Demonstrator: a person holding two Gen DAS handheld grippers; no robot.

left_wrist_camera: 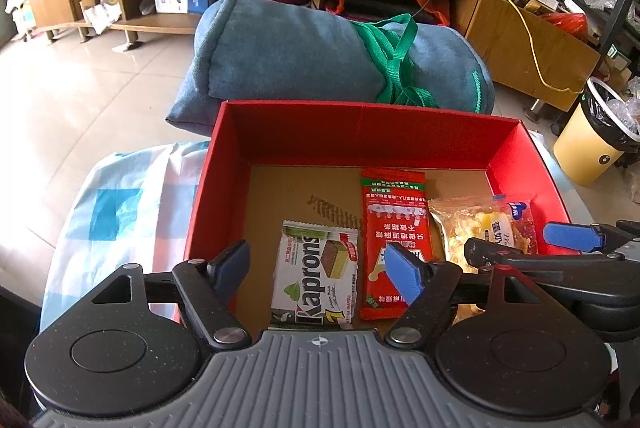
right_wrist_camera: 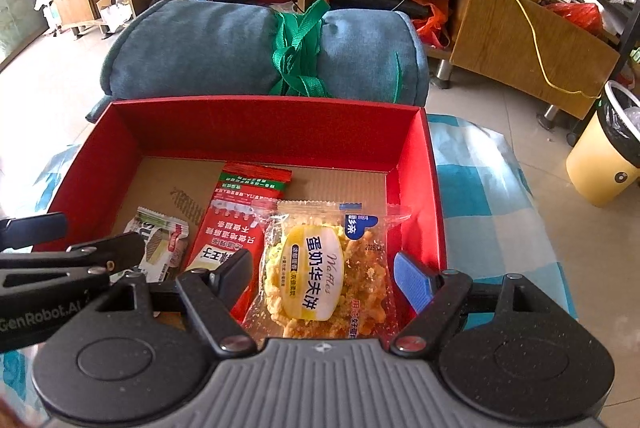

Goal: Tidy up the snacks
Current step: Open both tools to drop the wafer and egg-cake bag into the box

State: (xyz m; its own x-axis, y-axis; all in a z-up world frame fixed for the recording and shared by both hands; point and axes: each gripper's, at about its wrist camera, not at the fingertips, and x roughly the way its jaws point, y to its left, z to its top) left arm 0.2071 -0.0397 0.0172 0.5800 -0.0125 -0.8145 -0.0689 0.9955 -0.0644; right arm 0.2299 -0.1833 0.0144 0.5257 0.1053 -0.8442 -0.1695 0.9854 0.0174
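Snacks lie in a red box (left_wrist_camera: 360, 132), centre frame, on a checked desk cloth (left_wrist_camera: 120, 196): waffle pack (right_wrist_camera: 320, 268), red packet (left_wrist_camera: 394, 228), Kaprons wafer (left_wrist_camera: 316, 280). Left gripper (left_wrist_camera: 320, 268) and right gripper (right_wrist_camera: 324, 280): jaws wide, holding nothing.

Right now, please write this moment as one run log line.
red box: three snack packets inside | left claw: open over Kaprons wafer | right claw: open around waffle packet

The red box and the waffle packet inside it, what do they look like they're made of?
The red box looks like cardboard: matte red walls, bare brown corrugated-looking floor. The waffle packet looks like thin clear plastic film, glossy, since the yellow pieces show through and its crimped end catches light.
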